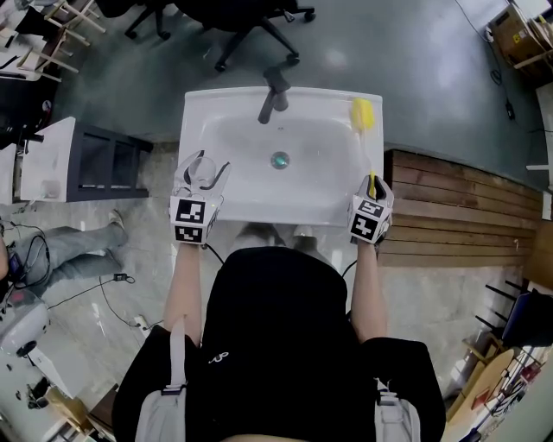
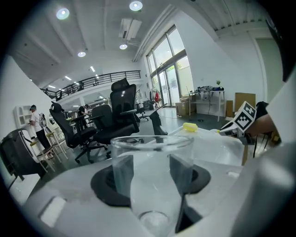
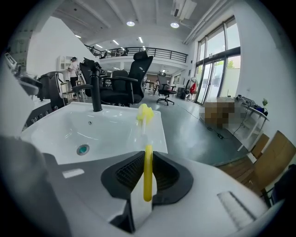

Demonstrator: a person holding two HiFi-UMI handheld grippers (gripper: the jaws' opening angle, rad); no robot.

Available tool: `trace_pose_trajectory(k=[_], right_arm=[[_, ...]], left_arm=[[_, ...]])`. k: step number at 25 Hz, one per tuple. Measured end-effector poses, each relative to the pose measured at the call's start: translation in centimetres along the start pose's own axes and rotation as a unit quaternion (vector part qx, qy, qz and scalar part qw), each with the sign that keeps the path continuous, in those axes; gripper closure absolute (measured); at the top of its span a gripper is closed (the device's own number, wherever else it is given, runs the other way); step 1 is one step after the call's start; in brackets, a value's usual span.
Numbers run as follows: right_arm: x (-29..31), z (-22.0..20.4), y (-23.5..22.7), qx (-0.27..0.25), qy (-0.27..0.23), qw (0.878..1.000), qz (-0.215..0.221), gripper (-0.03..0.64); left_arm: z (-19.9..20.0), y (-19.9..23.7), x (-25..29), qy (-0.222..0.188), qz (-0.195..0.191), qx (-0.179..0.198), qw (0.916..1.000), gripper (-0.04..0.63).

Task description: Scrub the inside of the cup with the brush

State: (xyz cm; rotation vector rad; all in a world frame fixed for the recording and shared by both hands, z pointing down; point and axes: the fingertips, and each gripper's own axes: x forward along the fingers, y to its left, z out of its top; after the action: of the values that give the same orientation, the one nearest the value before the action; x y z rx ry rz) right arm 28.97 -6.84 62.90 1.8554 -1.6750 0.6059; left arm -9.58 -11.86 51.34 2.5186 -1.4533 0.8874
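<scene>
My left gripper (image 1: 205, 169) is shut on a clear cup (image 2: 152, 172), which stands upright with its mouth up over the front left rim of the white sink (image 1: 225, 203). In the left gripper view the dark pads (image 2: 184, 172) press on the cup's wall from both sides. My right gripper (image 1: 371, 185) is at the sink's front right corner, shut on the yellow handle of the brush (image 3: 148, 175). The brush head (image 1: 361, 113) reaches forward along the right rim, apart from the cup. The cup (image 1: 207, 167) looks empty.
A black faucet (image 1: 273, 97) stands at the back of the sink and a drain (image 1: 279, 160) sits in the basin. Wooden slats (image 1: 458, 211) lie to the right and a dark shelf (image 1: 108, 164) to the left. Office chairs (image 1: 251, 26) stand beyond.
</scene>
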Motion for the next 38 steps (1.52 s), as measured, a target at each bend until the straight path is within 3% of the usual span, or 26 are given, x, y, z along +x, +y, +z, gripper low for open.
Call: trace_pose_trajectory(k=[11, 13, 25, 38], right_arm=[[1.1, -1.2, 0.3, -0.003, 0.025, 0.999, -0.020, 0.554], [1.1, -1.1, 0.2, -0.002, 0.025, 0.999, -0.020, 0.521], [0.0, 1.6, -0.2, 0.005, 0.009, 0.998, -0.064, 0.512], [-0.4, 6.0, 8.5, 0.021, -0.025, 0.999, -0.001, 0.580]], left_arm=[[-0.2, 2.8, 1.3, -0.020, -0.013, -0.019, 0.9995, 0.327], [-0.2, 3.2, 1.5, -0.021, -0.015, -0.021, 0.9995, 0.327], [-0.7, 7.5, 3.0, -0.042, -0.019, -0.048, 0.9978, 0.327], [-1.4, 11.8, 5.4, -0.074, -0.048, -0.072, 0.9935, 0.327]])
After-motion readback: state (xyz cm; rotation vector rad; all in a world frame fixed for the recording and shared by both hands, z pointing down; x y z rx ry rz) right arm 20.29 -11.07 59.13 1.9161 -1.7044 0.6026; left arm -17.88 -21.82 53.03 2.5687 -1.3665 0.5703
